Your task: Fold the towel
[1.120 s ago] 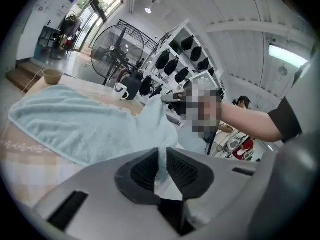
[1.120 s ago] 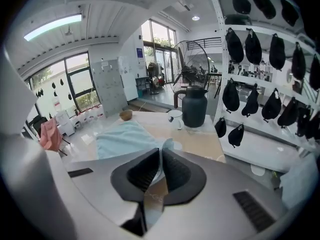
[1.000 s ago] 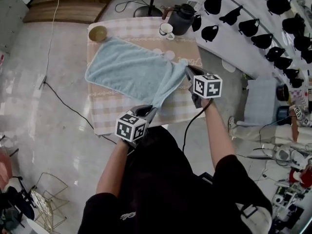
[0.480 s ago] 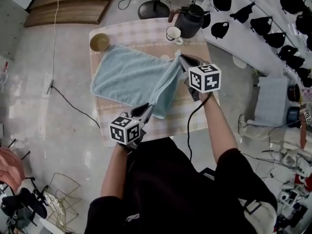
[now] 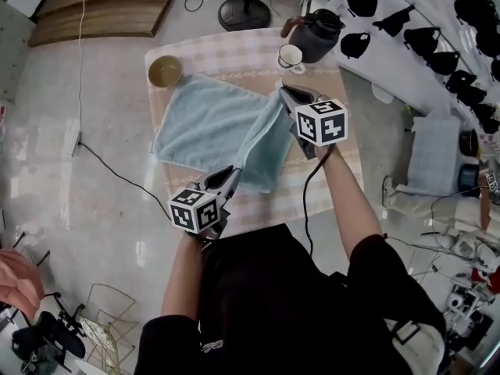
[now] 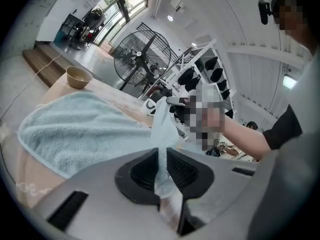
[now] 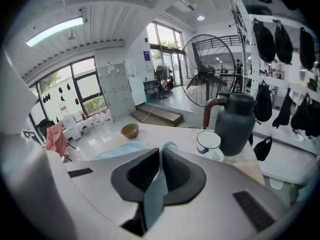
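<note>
A light blue towel point(image 5: 207, 123) lies on the checked table point(image 5: 332, 174), its right part lifted and folded over toward the left. My left gripper point(image 5: 232, 172) is shut on the towel's near corner, with the cloth point(image 6: 161, 159) pinched between its pads. My right gripper point(image 5: 283, 91) is shut on the far corner, held up near the mug; a strip of blue cloth point(image 7: 156, 194) shows between its jaws. The towel's edge hangs stretched between the two grippers.
A tan bowl point(image 5: 165, 71) sits at the table's far left corner. A white mug point(image 5: 291, 55) and a dark kettle point(image 5: 320, 34) stand at the far right. A standing fan point(image 5: 248, 10) is behind the table, a rack of black caps point(image 5: 437, 22) to the right.
Both grippers have carried the towel's right edge leftward over the table, so the raised fold now covers more of the flat part. Both grips stay shut.
</note>
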`<state>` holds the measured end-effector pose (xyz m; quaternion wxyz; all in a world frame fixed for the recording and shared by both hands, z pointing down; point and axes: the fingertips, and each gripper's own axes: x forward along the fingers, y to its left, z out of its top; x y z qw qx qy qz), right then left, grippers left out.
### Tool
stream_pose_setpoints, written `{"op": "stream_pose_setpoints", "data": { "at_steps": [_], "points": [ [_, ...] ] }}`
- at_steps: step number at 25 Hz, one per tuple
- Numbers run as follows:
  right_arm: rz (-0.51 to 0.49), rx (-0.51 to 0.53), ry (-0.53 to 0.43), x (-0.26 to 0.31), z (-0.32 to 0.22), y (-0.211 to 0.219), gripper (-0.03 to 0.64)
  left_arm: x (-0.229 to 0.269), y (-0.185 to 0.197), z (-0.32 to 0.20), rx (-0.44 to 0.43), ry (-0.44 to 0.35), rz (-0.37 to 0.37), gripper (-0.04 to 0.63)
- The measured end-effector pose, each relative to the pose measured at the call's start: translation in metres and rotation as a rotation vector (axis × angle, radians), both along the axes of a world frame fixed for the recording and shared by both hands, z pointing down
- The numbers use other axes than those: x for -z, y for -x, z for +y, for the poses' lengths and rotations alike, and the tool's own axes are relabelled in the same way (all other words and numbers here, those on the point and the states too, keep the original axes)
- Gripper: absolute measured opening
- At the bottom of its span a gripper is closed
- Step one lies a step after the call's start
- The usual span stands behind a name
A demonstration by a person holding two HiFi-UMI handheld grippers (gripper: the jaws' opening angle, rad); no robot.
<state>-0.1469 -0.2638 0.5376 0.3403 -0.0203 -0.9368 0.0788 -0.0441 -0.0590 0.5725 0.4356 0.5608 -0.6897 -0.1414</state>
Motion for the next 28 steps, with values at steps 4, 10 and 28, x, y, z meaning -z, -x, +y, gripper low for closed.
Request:
{"op": "stream_pose_setpoints", "data": {
  "at_steps": [4, 10, 28],
  "points": [
    [0.002, -0.019, -0.009, 0.002, 0.019, 0.019, 0.025, 0.004, 0.02, 0.019, -0.01, -0.025, 0.007, 0.054],
    [0.017, 0.015, -0.036, -0.005, 0.053, 0.055, 0.025, -0.007, 0.055, 0.052, 0.017, -0.018, 0.018, 0.054],
    [0.098, 0.072, -0.046, -0.056, 0.13, 0.165, 0.025, -0.045, 0.145, 0.12, 0.123, 0.011, 0.078, 0.054]
  ]
}}
